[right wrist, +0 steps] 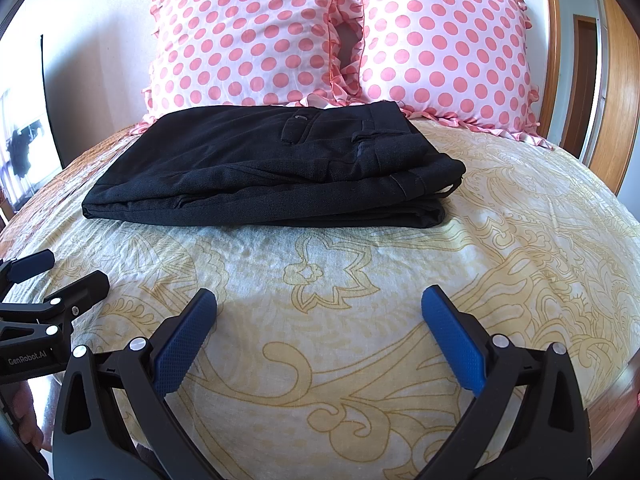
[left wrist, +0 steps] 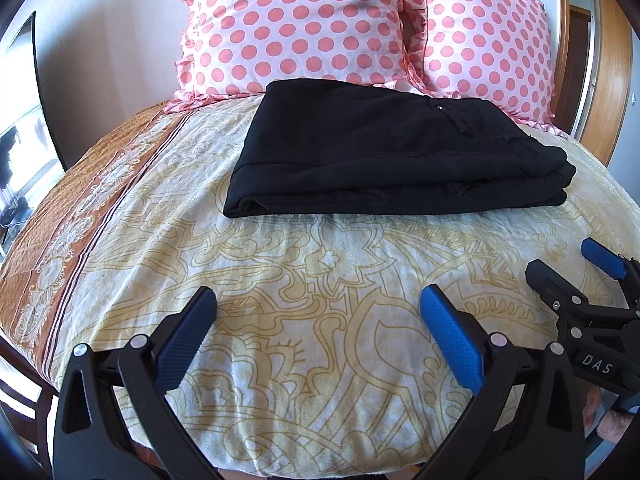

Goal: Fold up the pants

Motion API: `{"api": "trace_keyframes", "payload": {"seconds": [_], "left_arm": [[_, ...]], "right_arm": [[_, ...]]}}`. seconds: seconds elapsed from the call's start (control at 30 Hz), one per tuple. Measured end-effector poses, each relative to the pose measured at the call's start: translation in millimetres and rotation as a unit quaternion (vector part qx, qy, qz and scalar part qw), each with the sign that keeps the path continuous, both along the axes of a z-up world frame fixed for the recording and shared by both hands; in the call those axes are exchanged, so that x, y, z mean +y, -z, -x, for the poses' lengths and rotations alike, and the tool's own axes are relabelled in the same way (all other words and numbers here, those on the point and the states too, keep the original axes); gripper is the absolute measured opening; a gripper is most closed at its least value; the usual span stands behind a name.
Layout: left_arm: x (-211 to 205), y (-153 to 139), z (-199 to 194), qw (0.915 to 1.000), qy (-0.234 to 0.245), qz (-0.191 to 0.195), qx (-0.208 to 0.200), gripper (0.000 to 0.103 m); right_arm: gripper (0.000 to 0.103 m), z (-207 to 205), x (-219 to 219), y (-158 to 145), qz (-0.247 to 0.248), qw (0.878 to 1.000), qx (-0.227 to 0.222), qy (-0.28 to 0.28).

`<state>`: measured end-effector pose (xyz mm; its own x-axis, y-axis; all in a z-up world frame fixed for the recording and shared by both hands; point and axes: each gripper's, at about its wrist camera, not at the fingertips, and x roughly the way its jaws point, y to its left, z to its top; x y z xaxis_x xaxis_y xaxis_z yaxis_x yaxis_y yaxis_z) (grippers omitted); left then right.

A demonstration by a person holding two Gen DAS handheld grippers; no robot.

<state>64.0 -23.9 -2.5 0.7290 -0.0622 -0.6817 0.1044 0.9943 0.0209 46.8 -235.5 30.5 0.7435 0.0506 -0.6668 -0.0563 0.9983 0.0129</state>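
Note:
Black pants (left wrist: 384,152) lie folded in a flat stack on the bed, just in front of the pillows; they also show in the right wrist view (right wrist: 272,164), waistband and belt loops to the right. My left gripper (left wrist: 318,304) is open and empty, held over the bedsheet well short of the pants. My right gripper (right wrist: 319,304) is open and empty too, beside the left one and equally short of the pants. The right gripper shows at the right edge of the left wrist view (left wrist: 576,268), and the left gripper at the left edge of the right wrist view (right wrist: 60,276).
The bed has a cream sheet with a yellow floral pattern (left wrist: 320,272) and an orange border (left wrist: 80,208) on the left. Two pink polka-dot pillows (left wrist: 292,24) (left wrist: 484,36) lean at the head. A wooden door frame (right wrist: 624,80) stands on the right, a window (right wrist: 20,140) on the left.

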Motion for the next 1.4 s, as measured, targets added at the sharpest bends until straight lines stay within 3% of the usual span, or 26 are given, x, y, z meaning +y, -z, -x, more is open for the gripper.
{"api": "trace_keyframes", "payload": {"seconds": [1.4], "left_arm": [[2.4,-0.6,-5.1,0.9999,0.001,0.001,0.012,0.101]], "right_arm": [[0.102,0.4,0.4,0.2,0.000,1.000,-0.001,0.000]]}}
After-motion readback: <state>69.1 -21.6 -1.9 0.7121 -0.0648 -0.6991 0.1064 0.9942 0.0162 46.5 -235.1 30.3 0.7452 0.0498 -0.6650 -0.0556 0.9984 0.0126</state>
